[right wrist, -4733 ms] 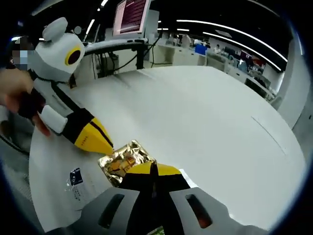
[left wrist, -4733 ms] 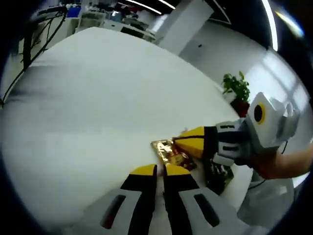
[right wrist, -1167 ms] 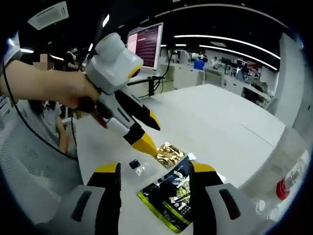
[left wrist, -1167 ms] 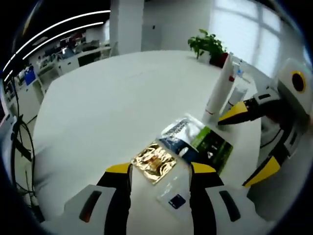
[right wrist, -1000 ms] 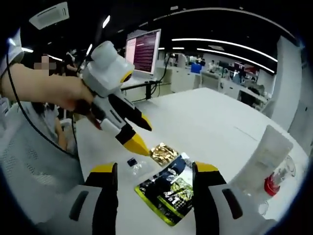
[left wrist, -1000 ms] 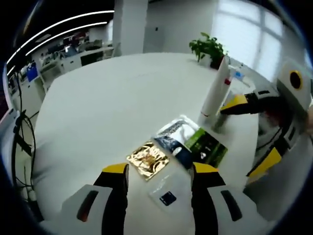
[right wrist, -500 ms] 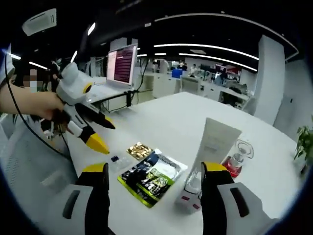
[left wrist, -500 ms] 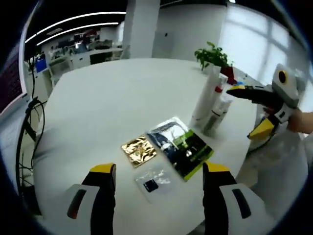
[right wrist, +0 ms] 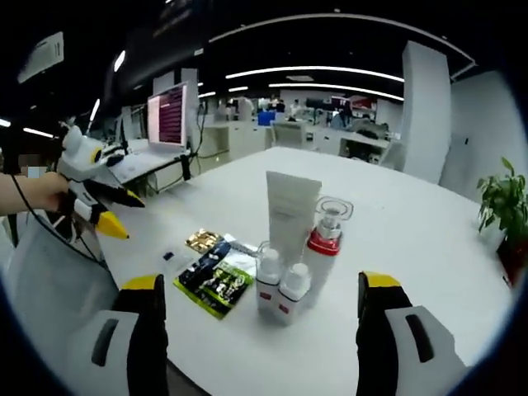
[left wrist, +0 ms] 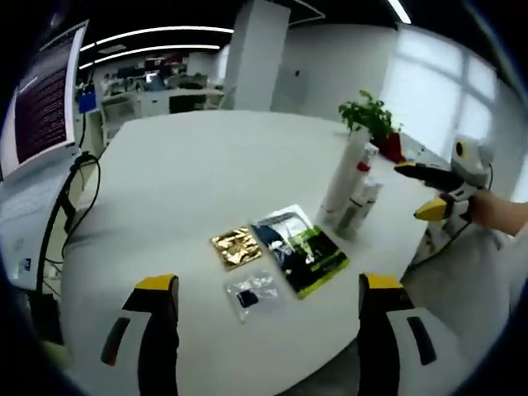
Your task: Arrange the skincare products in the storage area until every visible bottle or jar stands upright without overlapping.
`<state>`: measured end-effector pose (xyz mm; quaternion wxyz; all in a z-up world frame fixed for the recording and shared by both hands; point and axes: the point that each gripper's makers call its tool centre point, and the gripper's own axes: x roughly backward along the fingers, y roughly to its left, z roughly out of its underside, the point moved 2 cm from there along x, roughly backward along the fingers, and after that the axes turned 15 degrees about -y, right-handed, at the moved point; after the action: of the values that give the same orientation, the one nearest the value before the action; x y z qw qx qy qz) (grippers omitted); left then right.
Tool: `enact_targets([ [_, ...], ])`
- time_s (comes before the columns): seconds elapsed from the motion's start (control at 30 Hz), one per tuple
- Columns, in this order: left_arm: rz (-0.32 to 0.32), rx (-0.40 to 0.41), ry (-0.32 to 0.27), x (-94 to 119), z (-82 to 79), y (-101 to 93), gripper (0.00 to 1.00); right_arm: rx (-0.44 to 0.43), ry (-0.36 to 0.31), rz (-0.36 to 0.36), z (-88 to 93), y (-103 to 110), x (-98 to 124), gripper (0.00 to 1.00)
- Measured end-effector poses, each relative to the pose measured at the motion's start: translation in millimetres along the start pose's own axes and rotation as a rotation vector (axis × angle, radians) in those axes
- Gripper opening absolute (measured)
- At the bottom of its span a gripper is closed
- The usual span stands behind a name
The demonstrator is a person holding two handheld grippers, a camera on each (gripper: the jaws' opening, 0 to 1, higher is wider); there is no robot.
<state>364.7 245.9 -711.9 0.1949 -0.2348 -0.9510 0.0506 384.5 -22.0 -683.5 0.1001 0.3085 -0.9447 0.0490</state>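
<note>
A tall white tube (right wrist: pixel 290 210) stands upright on the white table (right wrist: pixel 396 247). Close beside it stand a bottle with a red band and clear cap (right wrist: pixel 324 239) and two small white bottles (right wrist: pixel 279 285). The same tube (left wrist: pixel 342 181) and bottles (left wrist: pixel 363 202) stand at the table's right side in the left gripper view. A gold sachet (left wrist: pixel 234 246), a dark green packet (left wrist: pixel 301 252) and a small clear sachet (left wrist: pixel 252 293) lie flat. My left gripper (left wrist: pixel 268 283) is open wide, well back from them, and comes into the right gripper view (right wrist: pixel 125 216). My right gripper (right wrist: pixel 261 282) is open and empty, and appears in the left gripper view (left wrist: pixel 415 191).
A potted plant (left wrist: pixel 369 120) stands behind the bottles at the table's far edge. A monitor (right wrist: pixel 167 107) and a black cable (left wrist: pixel 78 190) sit at the table's other end. Wide bare tabletop (left wrist: pixel 206 165) lies beyond the packets.
Both grippers were shut at the gold sachet 4.7 s ago; they have opened and drawn back from the table, jaws spreading wider. The bottles and packets have not moved.
</note>
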Motion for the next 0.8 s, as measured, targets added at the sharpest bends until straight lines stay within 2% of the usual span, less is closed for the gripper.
enact_targets([
  [0.1,-0.013,0.000,-0.029,5.8,-3.6,-3.2,0.96,-0.015,0.008,0.020,2.3,-7.9,8.4,0.99],
  [0.2,-0.019,-0.015,-0.025,10.0,-0.8,-6.9,0.99,-0.030,0.013,0.032,6.6,-13.2,15.5,0.99],
  [0.33,-0.021,-0.029,-0.025,14.3,4.1,-8.2,0.99,-0.053,0.042,0.049,14.0,-14.1,20.4,0.99],
  [0.43,-0.022,-0.021,-0.031,15.0,7.9,-8.0,0.99,-0.055,0.022,0.045,11.5,-13.8,18.6,0.99],
  [0.5,-0.024,-0.011,-0.033,14.5,6.6,-8.1,0.99,-0.070,0.044,0.049,16.2,-14.1,19.6,0.99],
  [0.57,-0.038,-0.031,-0.040,14.3,4.8,-5.5,0.99,-0.091,0.045,0.054,17.7,-15.2,20.5,0.99],
  [0.8,-0.027,-0.041,-0.025,12.9,7.7,-7.5,0.99,-0.125,0.053,0.066,22.5,-18.0,19.6,0.98],
])
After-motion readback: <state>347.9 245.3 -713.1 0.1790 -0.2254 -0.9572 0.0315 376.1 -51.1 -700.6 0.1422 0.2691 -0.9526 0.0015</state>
